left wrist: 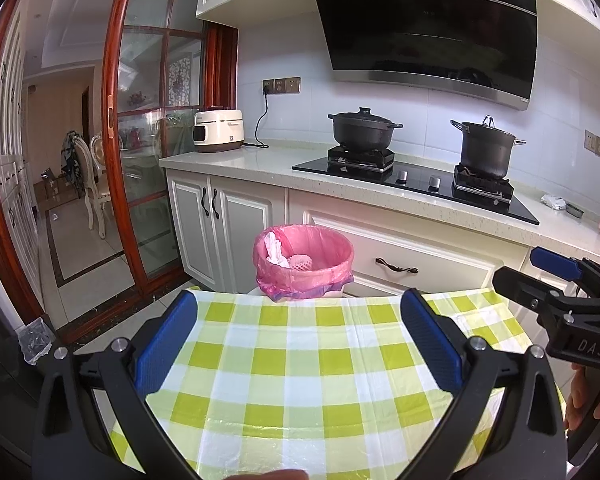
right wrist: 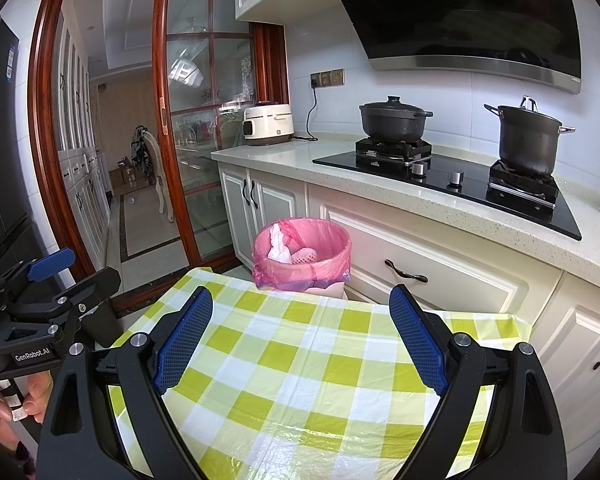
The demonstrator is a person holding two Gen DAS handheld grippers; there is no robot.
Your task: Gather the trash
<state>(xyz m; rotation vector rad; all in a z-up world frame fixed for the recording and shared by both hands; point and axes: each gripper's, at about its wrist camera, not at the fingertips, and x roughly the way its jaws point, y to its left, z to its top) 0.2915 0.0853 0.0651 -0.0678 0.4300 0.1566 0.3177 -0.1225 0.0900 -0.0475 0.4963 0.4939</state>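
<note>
A pink-lined round trash bin (left wrist: 304, 266) stands beyond the far edge of the green-checked cloth-covered desk (left wrist: 300, 364), before the white cabinets (left wrist: 404, 256); crumpled white paper (left wrist: 274, 250) lies inside it, at its left.

White letters "DAS" stand on the black body of the right gripper (left wrist: 556, 276) at the right edge of the left wrist view; "GenRobot.AI" stands on the left gripper (right wrist: 74, 268) at the lower left of the right wrist view

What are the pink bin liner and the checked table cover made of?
The pink bin liner looks like thin, translucent plastic film: it gathers and wrinkles over the rim. The checked table cover seems glossy plastic or vinyl, judging by creases and shine; coated cloth is possible.
</note>
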